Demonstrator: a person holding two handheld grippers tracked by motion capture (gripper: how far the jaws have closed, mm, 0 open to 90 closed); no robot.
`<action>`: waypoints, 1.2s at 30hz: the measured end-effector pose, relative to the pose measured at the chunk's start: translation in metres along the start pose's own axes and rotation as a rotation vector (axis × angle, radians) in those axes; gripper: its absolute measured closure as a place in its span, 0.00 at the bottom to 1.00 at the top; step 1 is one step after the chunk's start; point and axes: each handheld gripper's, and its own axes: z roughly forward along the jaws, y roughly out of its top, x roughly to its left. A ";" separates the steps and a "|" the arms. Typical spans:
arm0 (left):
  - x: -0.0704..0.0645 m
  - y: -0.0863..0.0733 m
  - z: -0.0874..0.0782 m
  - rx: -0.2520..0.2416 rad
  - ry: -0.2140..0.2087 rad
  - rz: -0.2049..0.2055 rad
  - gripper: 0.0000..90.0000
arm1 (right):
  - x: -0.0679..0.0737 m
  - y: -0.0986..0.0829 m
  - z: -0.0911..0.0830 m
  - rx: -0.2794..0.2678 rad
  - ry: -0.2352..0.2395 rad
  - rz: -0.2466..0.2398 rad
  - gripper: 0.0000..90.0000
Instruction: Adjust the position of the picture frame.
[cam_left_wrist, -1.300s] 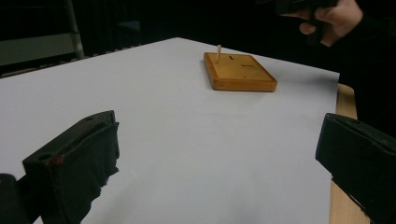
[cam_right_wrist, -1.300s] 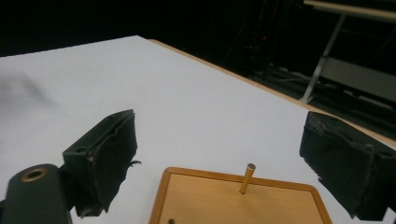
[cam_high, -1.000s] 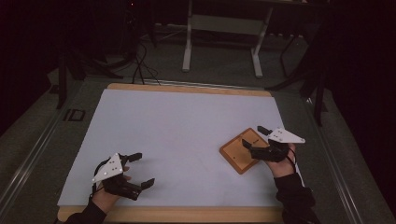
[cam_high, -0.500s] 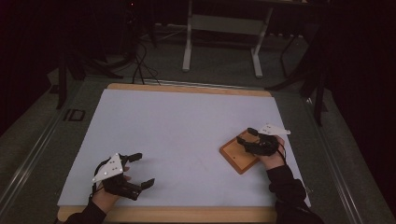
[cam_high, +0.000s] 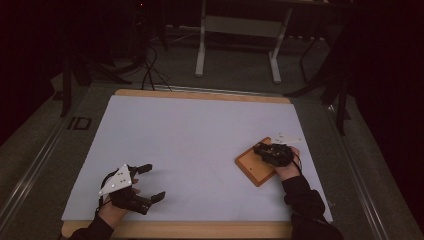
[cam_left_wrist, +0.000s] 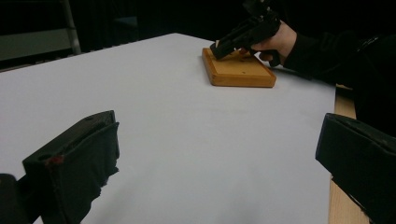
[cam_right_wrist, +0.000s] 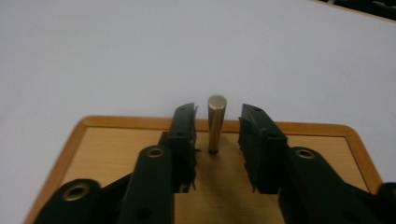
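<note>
A small wooden board (cam_high: 251, 171) lies on the white table sheet (cam_high: 200, 135) at the right. In the right gripper view a short brass pin (cam_right_wrist: 216, 128) stands upright in a hole in the wooden board (cam_right_wrist: 112, 154). My right gripper (cam_right_wrist: 218, 112) is open around the pin, with a narrow gap on each side. From the high view my right gripper (cam_high: 260, 149) leans down over the board's far end. My left gripper (cam_high: 153, 182) rests open near the front left of the sheet, nothing between its fingers. The left gripper view looks across the sheet at the board (cam_left_wrist: 238, 73) and the right gripper (cam_left_wrist: 223, 47).
The table's wooden edge (cam_high: 200, 230) runs along the front. A metal stand (cam_high: 235, 30) and cables lie on the dark floor beyond the table. A dark sleeve (cam_left_wrist: 336, 51) reaches in at the right of the left gripper view.
My right gripper has tipped forward and shifted slightly left over the board, its grey plate swinging back. The left gripper has stayed where it was.
</note>
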 end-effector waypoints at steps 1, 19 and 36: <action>0.000 0.000 0.000 0.000 0.000 0.000 0.00 | 0.000 0.000 0.000 0.000 0.000 0.000 0.76; 0.000 0.000 0.001 0.002 -0.001 0.004 0.00 | 0.002 -0.001 0.000 -0.014 -0.002 0.075 0.94; 0.000 0.000 0.001 0.005 -0.005 0.006 0.00 | 0.002 0.017 -0.036 -0.128 -0.017 0.095 0.95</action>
